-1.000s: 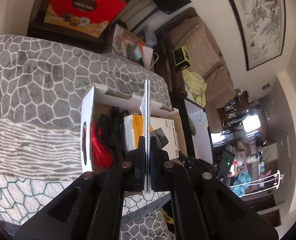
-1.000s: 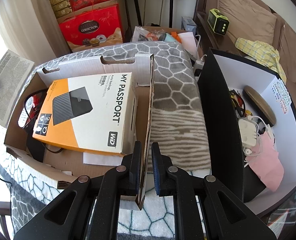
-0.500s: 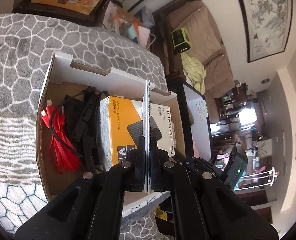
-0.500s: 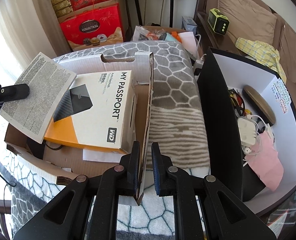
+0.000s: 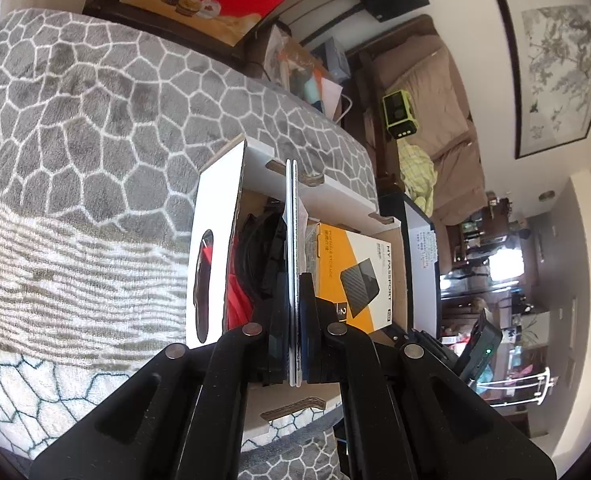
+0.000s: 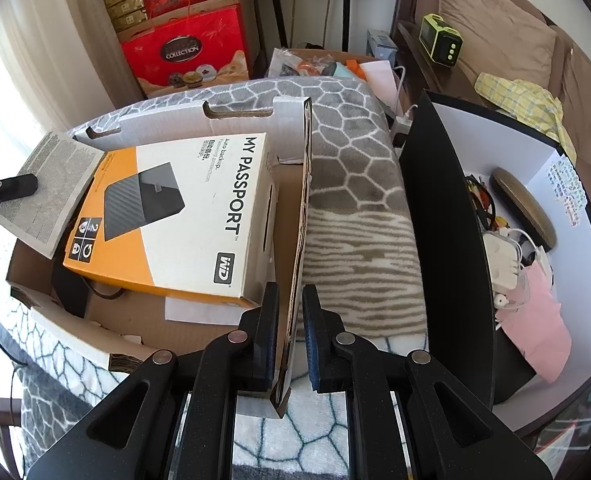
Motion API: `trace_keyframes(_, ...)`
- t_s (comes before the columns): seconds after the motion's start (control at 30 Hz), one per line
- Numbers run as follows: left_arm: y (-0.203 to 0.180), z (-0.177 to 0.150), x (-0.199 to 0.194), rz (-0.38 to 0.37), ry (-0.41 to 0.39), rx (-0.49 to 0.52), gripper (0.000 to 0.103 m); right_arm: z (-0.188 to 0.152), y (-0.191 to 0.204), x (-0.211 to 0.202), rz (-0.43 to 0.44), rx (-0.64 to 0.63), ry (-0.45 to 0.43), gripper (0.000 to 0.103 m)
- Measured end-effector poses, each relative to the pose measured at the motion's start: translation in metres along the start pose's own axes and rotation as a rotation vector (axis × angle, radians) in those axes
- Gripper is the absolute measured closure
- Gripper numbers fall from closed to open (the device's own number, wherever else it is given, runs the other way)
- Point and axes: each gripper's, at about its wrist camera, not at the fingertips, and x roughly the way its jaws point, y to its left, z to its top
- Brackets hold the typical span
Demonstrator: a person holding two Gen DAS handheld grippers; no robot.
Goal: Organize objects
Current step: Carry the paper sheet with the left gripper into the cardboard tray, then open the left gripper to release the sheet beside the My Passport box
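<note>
Over the left end of the cardboard box (image 6: 215, 122), the left gripper (image 5: 294, 320) pinches a thin, fine-printed booklet (image 6: 49, 192) edge-on. Beside it lies the orange-white "MY PASSPORT" WD box (image 6: 183, 216); the right gripper (image 6: 289, 340) clamps the carton's right wall.

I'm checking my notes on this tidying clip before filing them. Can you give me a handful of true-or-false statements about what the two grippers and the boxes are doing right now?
1. The left gripper is shut on a folded printed leaflet. True.
2. The right gripper holds the orange and white hard-drive box. False: its fingers sit either side of the cardboard box's side wall.
3. The hard-drive box lies inside the cardboard box. True.
4. The leaflet lies flat on the grey patterned blanket. False: it is held over the cardboard box's left end, beside the hard-drive box.
5. The black-walled box to the right is empty. False: it holds cables, a white charger and something pink.
</note>
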Motion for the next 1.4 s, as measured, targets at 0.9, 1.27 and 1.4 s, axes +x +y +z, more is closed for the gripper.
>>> trace_keyframes(0.9, -0.018, -0.017, 0.031, 0.077, 0.072, 0.067, 0.085, 0.002, -0.02, -0.038, -0.034, 0.048, -0.083, 0.066)
trace_keyframes(1.27, -0.032, -0.015, 0.0, 0.169, 0.007, 0.126, 0.04, 0.003, -0.014, -0.055, -0.031, 0.033, -0.12, 0.066)
trace_keyframes(1.4, -0.038, -0.022, -0.012, 0.204, -0.021, 0.174, 0.035, 0.002, -0.011, -0.058, -0.026, 0.029, -0.13, 0.066)
